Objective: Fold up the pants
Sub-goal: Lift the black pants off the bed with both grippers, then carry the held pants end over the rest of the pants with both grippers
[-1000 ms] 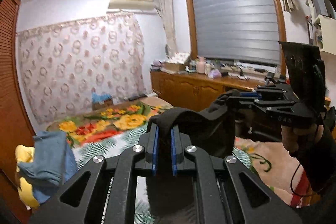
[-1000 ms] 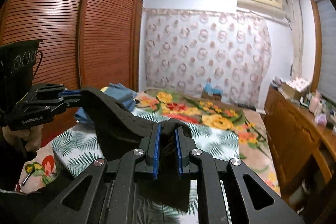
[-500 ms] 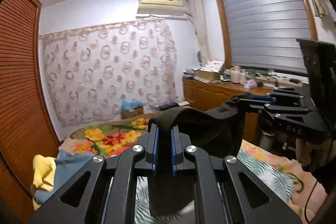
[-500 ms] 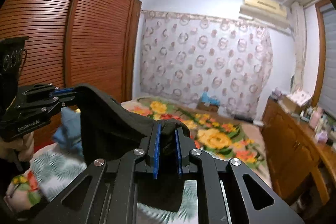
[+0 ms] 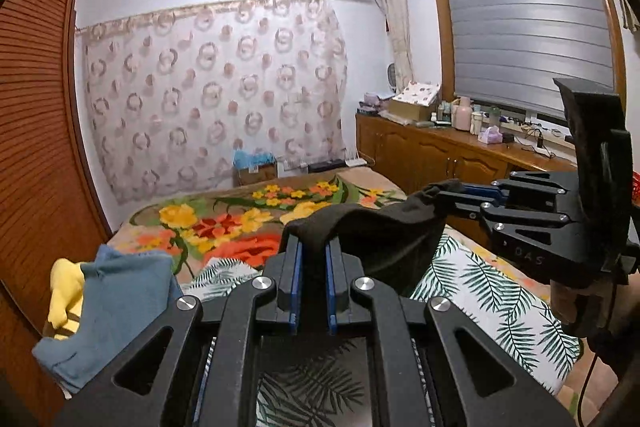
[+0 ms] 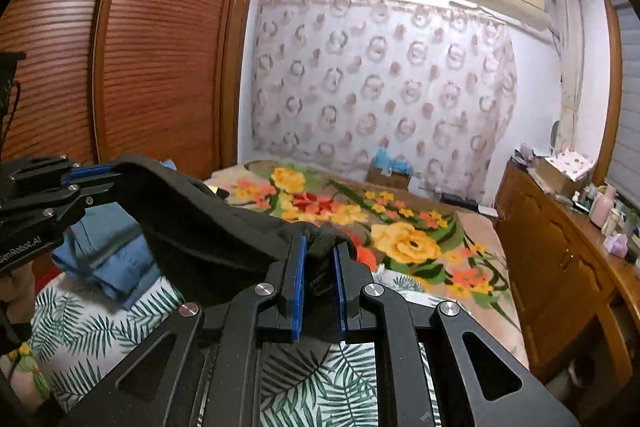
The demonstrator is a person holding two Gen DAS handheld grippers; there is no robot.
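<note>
Both grippers, left (image 5: pixel 313 263) & right (image 6: pixel 320 259), jaws nearly closed, each pinching an edge of the black soft-fabric pants (image 5: pixel 380 227); garment hangs stretched between them above the leaf-print bedsheet (image 5: pixel 480 283), prob. to lay flat.

Both hand-held grippers are carrying the black pants (image 5: pixel 384 231) forward and lower over the bed (image 5: pixel 492 291), toward the flowered blanket (image 6: pixel 404 227).
</note>
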